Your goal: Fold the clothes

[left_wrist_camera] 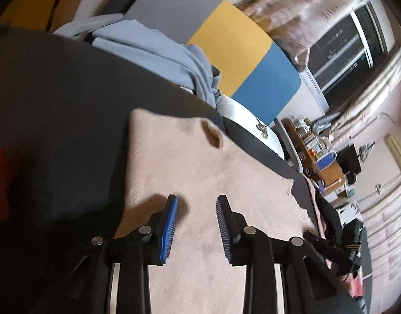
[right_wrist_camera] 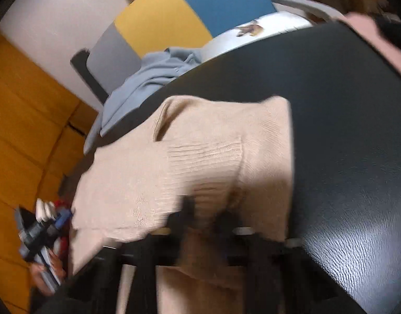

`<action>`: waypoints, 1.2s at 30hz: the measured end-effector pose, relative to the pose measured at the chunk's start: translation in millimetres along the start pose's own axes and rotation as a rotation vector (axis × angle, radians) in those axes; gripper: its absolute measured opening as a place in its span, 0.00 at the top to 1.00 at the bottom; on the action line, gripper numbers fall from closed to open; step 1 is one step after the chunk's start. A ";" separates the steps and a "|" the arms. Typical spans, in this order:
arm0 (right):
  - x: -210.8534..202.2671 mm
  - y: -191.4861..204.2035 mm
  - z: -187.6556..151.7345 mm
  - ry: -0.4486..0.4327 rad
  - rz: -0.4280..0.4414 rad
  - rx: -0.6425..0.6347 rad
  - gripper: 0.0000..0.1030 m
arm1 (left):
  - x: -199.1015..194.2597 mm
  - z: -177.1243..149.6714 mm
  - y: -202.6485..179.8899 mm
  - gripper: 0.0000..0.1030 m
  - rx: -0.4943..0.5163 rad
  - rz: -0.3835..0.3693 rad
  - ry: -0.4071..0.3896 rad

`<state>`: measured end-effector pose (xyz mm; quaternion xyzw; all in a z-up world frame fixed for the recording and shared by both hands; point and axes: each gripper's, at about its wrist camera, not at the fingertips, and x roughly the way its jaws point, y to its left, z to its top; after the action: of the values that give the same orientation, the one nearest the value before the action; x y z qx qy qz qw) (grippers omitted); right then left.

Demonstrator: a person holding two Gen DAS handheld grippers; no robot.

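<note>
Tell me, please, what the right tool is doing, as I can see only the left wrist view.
Observer: The right tool is shut on a bunched fold of the sweater, though the picture is blurred.
Operator: Thank you. What lies just beyond its tips?
Observer: A ribbed band of the sweater, lying on top.
Operator: Does my left tool show in that view?
Observer: Yes, the left tool shows by the sweater's left edge, held in a hand.
</note>
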<state>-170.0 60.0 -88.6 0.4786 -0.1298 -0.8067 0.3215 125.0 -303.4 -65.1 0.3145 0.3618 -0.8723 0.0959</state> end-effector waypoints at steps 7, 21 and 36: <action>-21.4 10.2 -12.6 -0.006 -0.130 -0.078 0.93 | 22.1 -19.0 -9.1 0.67 0.187 0.141 0.133; 1.1 84.2 -18.4 -0.108 -0.152 -0.291 0.68 | 19.7 8.7 -49.0 0.66 0.294 0.109 -0.003; 104.4 80.8 19.4 -0.055 -0.216 -0.384 0.63 | 106.3 48.8 -32.1 0.65 0.294 0.221 0.012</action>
<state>-189.7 -70.4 -108.9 0.3976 0.0695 -0.8591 0.3148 5.7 -307.6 -86.1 0.3683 0.1941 -0.8981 0.1421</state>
